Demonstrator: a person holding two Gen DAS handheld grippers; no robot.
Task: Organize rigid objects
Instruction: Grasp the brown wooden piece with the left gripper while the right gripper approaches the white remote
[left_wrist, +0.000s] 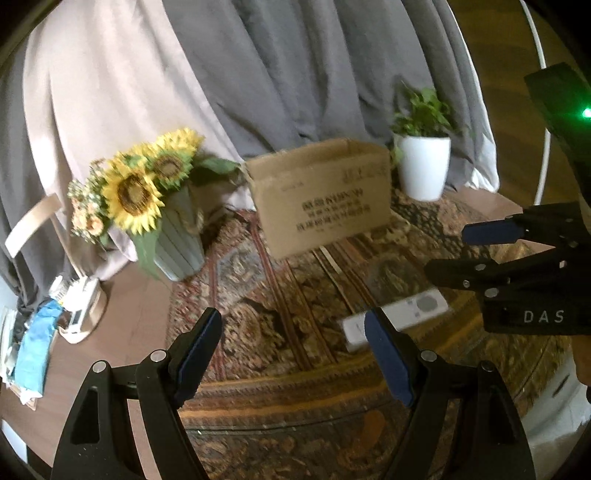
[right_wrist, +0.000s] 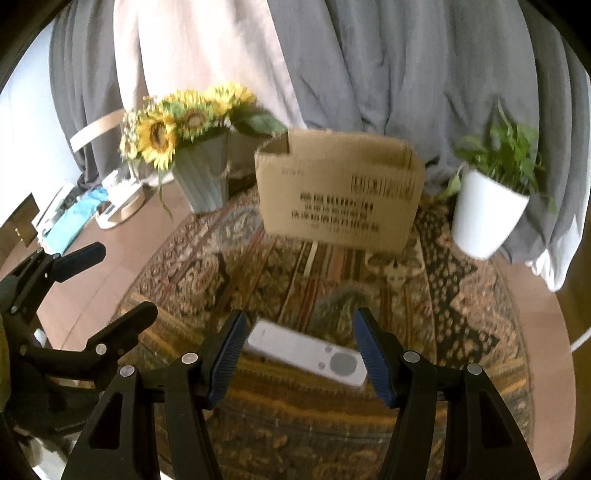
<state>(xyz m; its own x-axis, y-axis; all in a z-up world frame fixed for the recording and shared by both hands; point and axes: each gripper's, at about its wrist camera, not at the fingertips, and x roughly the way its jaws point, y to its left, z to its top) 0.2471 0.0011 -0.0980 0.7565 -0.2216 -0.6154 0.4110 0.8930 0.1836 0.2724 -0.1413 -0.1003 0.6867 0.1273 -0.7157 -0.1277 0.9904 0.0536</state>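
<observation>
A white remote control (right_wrist: 308, 352) lies flat on the patterned rug (right_wrist: 280, 435). It also shows in the left wrist view (left_wrist: 410, 312). My right gripper (right_wrist: 299, 354) is open, with its jaws on either side of the remote, above it. My left gripper (left_wrist: 295, 350) is open and empty, over the rug to the left of the remote. An open cardboard box (right_wrist: 338, 188) stands on the far side of the rug. The right gripper shows in the left wrist view (left_wrist: 454, 254), the left one in the right wrist view (right_wrist: 122, 284).
A grey vase of sunflowers (right_wrist: 203, 177) stands left of the box and a white pot with a green plant (right_wrist: 484, 218) right of it. Grey and beige curtains hang behind. White and blue clutter (left_wrist: 55, 325) lies on the floor at the left.
</observation>
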